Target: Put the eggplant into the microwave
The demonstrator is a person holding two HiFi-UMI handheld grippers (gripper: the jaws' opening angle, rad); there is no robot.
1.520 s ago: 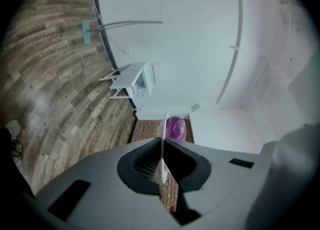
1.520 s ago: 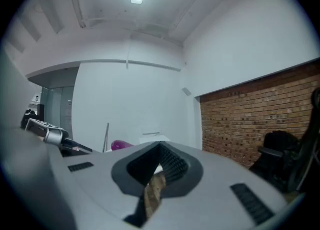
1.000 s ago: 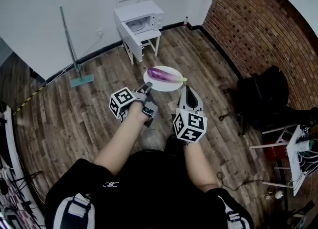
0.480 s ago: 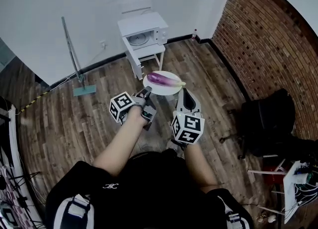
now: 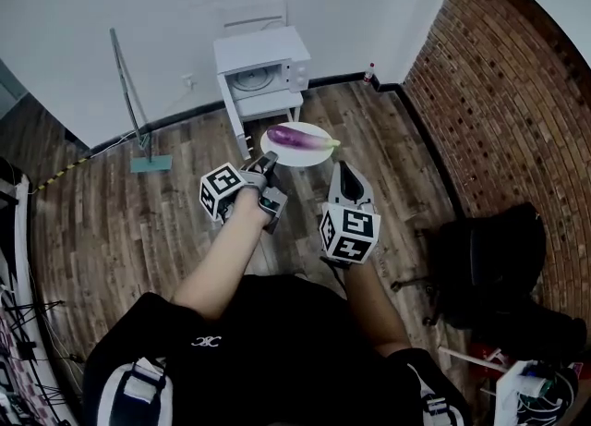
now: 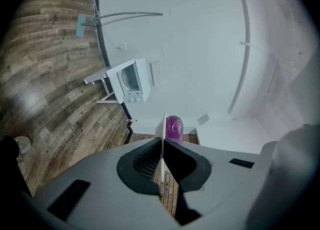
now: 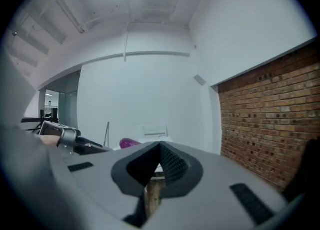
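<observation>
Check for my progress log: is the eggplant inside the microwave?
Out: the eggplant lies on the plate, short of the microwave.

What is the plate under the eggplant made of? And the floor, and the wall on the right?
The plate is smooth, plain white with a thin rim, likely ceramic or plastic; the look leaves that open. The floor is brown planks with streaky grain, so wood or wood-look laminate. The right wall is rough reddish brick with pale mortar lines.
</observation>
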